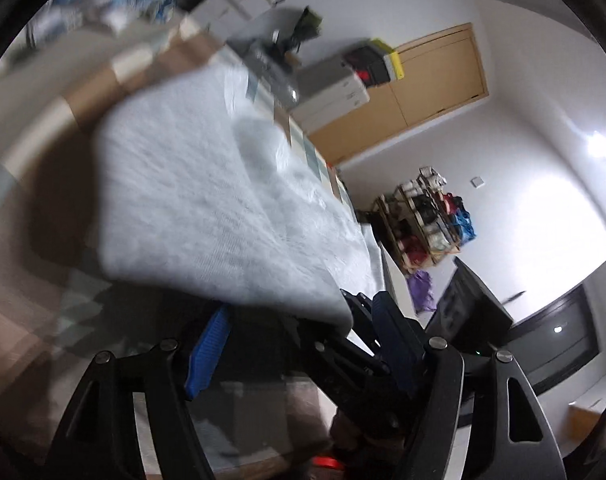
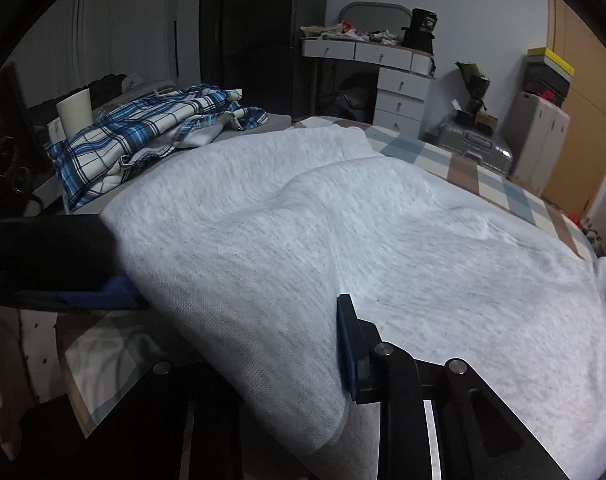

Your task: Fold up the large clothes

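Right gripper point(image 2: 303, 352), foreground of the right wrist view: the jaws are standing close together and are clamping a thick doubled edge of the grey knit garment point(image 2: 343, 220). One blue pad point(image 2: 349, 352) is pressing against the fold; the opposite finger is lying hidden under the cloth.

Left gripper point(image 1: 303, 344), seen from its own camera: the jaws are standing apart, with the garment's near corner point(image 1: 303, 300) hanging over the gap, and no pad appears to be pinching it. In the right wrist view this same tool point(image 2: 83, 280) is sitting just beside the garment's left edge.

The garment is lying spread across the bed point(image 2: 463, 160), which is wearing a checked cover. A rounded ridge is running through the middle of the cloth. A blue plaid cloth point(image 2: 143, 128) is lying heaped near the far left edge, apart from the work.

Judged step: both near corners are being taken up so the edge can be carried over into a fold. For a clean result, the left tool should be closing on both layers at the corner before any lift. The two tools should then be travelling together and level, keeping the edge taut between them, so that the ridge is flattening rather than being trapped beneath the fold.
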Demonstrator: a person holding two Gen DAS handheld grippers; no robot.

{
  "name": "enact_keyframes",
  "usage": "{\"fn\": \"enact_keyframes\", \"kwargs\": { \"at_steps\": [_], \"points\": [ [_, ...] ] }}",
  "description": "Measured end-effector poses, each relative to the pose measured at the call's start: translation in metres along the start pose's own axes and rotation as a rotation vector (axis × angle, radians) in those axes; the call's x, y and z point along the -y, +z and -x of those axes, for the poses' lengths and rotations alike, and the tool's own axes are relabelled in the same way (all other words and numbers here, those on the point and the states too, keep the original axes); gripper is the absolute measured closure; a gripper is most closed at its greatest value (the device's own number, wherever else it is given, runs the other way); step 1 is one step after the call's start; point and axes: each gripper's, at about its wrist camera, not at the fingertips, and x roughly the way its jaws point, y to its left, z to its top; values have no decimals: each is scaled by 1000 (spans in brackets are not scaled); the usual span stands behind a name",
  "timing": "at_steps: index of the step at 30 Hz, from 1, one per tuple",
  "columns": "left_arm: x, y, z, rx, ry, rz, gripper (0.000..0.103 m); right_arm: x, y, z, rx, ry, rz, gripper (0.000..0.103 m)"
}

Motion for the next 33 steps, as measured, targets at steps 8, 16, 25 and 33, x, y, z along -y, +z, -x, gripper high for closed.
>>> {"fn": "enact_keyframes", "kwargs": {
  "at_steps": [8,16,25,33],
  "points": [
    [-6,0,-19,43,64,173,37,-23,-24,31,-6,27,44,77],
    [28,-15,-4,227,316,15,87,-19,-37,43,-36,163,53,61],
    [69,-21,-4,293,383,-281,89,74,-45,104,128,327,-198,44],
    [53,-10,-11,293,383,-303,89,111,-26,54,54,-36,-328,65]
  ]
}}
